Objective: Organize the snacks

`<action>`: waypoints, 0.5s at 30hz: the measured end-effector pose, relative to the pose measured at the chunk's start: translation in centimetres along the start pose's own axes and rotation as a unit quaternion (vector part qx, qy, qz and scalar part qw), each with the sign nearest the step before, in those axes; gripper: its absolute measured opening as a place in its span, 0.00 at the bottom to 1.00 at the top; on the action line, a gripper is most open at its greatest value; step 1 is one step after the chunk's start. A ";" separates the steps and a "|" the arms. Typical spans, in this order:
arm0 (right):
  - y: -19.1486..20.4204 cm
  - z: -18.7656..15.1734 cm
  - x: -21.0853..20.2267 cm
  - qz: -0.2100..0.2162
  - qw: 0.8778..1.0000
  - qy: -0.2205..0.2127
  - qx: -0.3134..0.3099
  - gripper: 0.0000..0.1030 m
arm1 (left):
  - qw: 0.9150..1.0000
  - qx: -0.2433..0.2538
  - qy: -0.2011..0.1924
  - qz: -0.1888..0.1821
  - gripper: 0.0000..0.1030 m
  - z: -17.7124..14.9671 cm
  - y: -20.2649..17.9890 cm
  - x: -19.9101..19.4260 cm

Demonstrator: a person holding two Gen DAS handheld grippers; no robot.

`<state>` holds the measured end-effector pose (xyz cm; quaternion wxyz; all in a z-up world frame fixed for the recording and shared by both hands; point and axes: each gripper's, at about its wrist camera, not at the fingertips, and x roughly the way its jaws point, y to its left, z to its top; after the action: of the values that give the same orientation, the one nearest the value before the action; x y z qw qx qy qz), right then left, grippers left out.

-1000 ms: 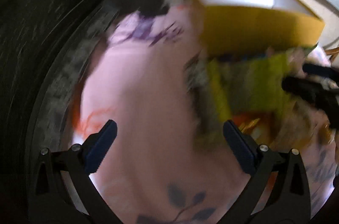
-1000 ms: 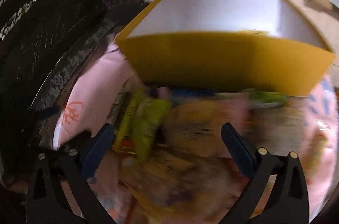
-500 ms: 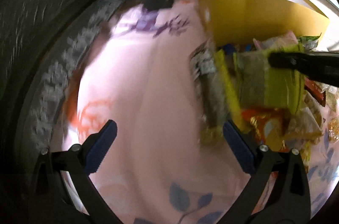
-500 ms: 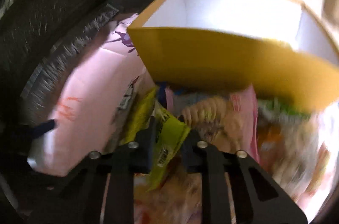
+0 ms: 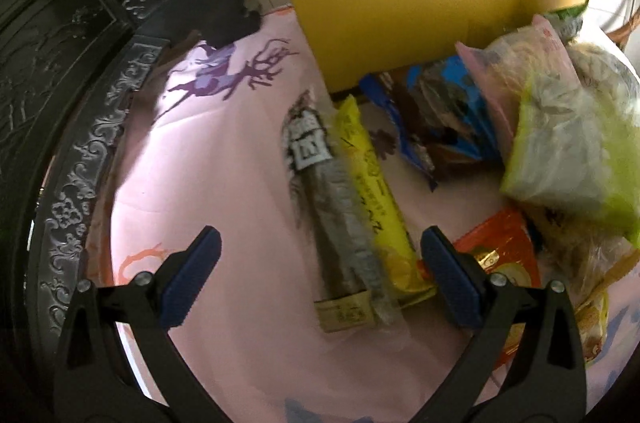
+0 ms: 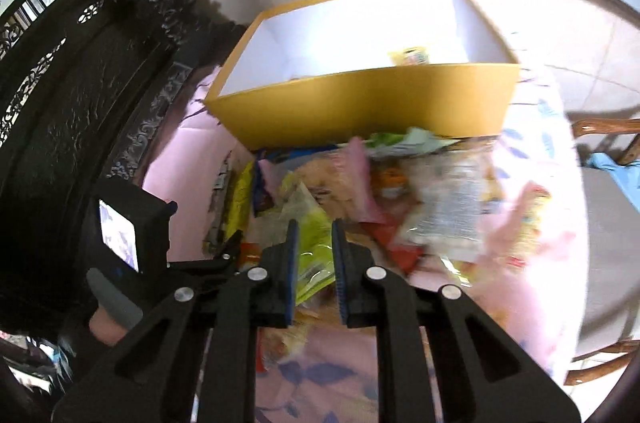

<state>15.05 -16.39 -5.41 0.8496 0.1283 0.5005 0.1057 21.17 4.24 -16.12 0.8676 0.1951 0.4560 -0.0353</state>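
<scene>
A pile of snack packets [image 6: 420,207] lies on a pink cloth in front of a yellow box [image 6: 360,111] with a white inside; one small packet [image 6: 410,56] lies in the box. My right gripper [image 6: 313,243] is shut on a lime-green packet [image 6: 312,243] and holds it above the pile; that packet also shows in the left wrist view [image 5: 572,159]. My left gripper [image 5: 320,275] is open and empty, low over the cloth, with a grey-brown bar [image 5: 336,215] and a yellow bar [image 5: 376,199] lying between its fingers.
Dark carved wooden furniture [image 5: 60,83] runs along the left. The pink cloth [image 5: 208,151] covers the table. A blue packet [image 5: 444,111] and an orange packet [image 5: 500,247] lie in the pile. A wooden chair [image 6: 608,143] stands at the right. Tiled floor lies beyond the box.
My right gripper closed on the lime-green packet and lifted it up and back from the pile. My left gripper stayed open and moved closer to the two bars.
</scene>
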 end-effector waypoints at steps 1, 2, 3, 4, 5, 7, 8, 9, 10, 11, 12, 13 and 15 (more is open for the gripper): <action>-0.3 -0.4 0.3 -0.006 1.000 0.009 -0.003 0.15 | 1.000 0.001 0.001 0.001 0.98 -0.1 -0.3 0.2; -0.7 -0.9 0.6 -0.016 1.000 0.017 -0.005 0.16 | 1.000 0.001 0.002 0.001 0.98 0.0 -0.4 0.4; -0.7 -1.2 0.8 -0.028 0.999 0.017 -0.009 0.18 | 1.000 -0.002 0.003 0.000 0.98 -0.1 -0.5 0.4; -0.3 -1.6 1.1 -0.049 0.998 0.015 -0.036 0.32 | 1.000 -0.004 0.003 -0.003 0.98 -0.1 -0.5 0.5; 0.5 -1.7 1.4 -0.083 0.994 0.005 -0.074 0.43 | 1.000 -0.008 0.004 -0.006 0.98 -0.1 -0.4 0.6; 1.7 -2.4 1.3 -0.130 0.978 -0.025 -0.160 0.67 | 1.000 -0.019 0.012 -0.007 0.98 -0.3 -0.2 1.2; 3.2 -2.6 2.0 -0.140 0.963 -0.038 -0.229 0.69 | 0.999 -0.025 0.021 -0.003 0.98 -0.3 -0.1 1.7; 4.3 -2.8 2.6 -0.143 0.949 -0.044 -0.276 0.75 | 0.999 -0.039 0.023 -0.009 0.98 -0.4 0.2 1.8; 5.2 -3.1 3.2 -0.133 0.937 -0.049 -0.320 0.83 | 0.998 -0.050 0.029 -0.015 0.98 -0.4 0.3 1.9; 6.2 -3.5 4.1 -0.116 0.921 -0.055 -0.367 0.85 | 0.998 -0.058 0.033 -0.019 0.98 -0.4 0.5 2.0; 6.9 -3.7 5.4 -0.101 0.909 -0.045 -0.402 0.86 | 0.997 -0.065 0.036 -0.022 0.98 -0.4 0.6 2.1; 7.4 -3.6 6.5 -0.086 0.903 -0.027 -0.420 0.86 | 0.997 -0.065 0.036 -0.024 0.98 -0.4 0.6 2.1; 7.8 -3.6 8.0 -0.071 0.896 -0.015 -0.438 0.86 | 0.998 -0.057 0.032 -0.024 0.91 -0.4 0.4 1.9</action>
<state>15.32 -6.12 -11.18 0.8325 -0.2916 0.3983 0.2515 22.04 4.94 -17.74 0.8613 0.1351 0.4893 -0.0241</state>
